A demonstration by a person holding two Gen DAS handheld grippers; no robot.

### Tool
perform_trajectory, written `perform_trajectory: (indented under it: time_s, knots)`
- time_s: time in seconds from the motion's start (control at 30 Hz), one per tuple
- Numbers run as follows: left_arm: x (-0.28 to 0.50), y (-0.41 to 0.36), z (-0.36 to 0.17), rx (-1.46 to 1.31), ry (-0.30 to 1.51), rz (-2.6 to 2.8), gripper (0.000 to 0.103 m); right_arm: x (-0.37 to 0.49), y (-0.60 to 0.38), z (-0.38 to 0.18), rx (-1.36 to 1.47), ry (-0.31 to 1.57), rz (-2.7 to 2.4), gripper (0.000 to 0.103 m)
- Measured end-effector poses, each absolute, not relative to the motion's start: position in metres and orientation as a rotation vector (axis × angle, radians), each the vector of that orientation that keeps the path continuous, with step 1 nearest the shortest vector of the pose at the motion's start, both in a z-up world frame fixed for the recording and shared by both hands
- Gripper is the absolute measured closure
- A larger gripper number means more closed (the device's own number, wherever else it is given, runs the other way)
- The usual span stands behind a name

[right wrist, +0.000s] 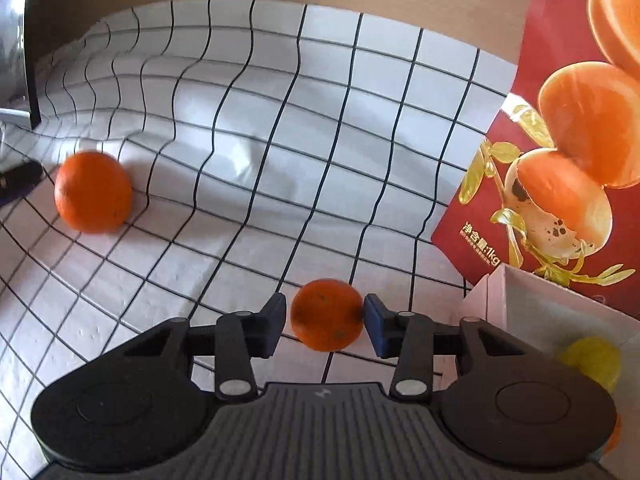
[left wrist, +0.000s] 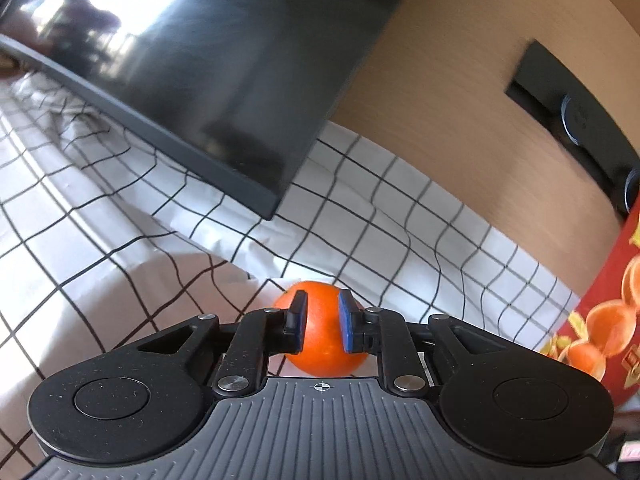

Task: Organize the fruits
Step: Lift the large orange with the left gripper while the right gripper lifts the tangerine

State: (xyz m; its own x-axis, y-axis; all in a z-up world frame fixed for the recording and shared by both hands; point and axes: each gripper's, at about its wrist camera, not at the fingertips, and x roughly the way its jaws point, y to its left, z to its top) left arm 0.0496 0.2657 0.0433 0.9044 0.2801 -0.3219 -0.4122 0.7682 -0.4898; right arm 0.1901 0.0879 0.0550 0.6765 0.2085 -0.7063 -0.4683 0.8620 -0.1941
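In the left wrist view my left gripper (left wrist: 323, 324) is shut on an orange (left wrist: 322, 350); its blue pads press the fruit's two sides above the checked cloth (left wrist: 120, 240). In the right wrist view my right gripper (right wrist: 325, 322) is open around a second orange (right wrist: 326, 314) that lies on the cloth; the right pad touches it and the left pad stands just off it. A third orange (right wrist: 93, 192) lies on the cloth at the far left. A white box (right wrist: 560, 312) at the right holds a yellow fruit (right wrist: 592, 360).
A red fruit carton (right wrist: 560, 140) stands at the right, also in the left wrist view (left wrist: 608, 312). A dark monitor (left wrist: 200, 80) stands on the cloth at the back left. A wooden wall (left wrist: 460, 100) with a black recess (left wrist: 568, 112) is behind.
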Motion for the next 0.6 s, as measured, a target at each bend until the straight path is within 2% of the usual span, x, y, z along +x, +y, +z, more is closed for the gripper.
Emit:
perform_trajectory:
  time_s: [0.6]
  knots:
    - [0.046,0.269,0.047,-0.658,0.221,0.294,0.084,0.175,0.078,0.054,-0.373,0.718,0.414,0.061]
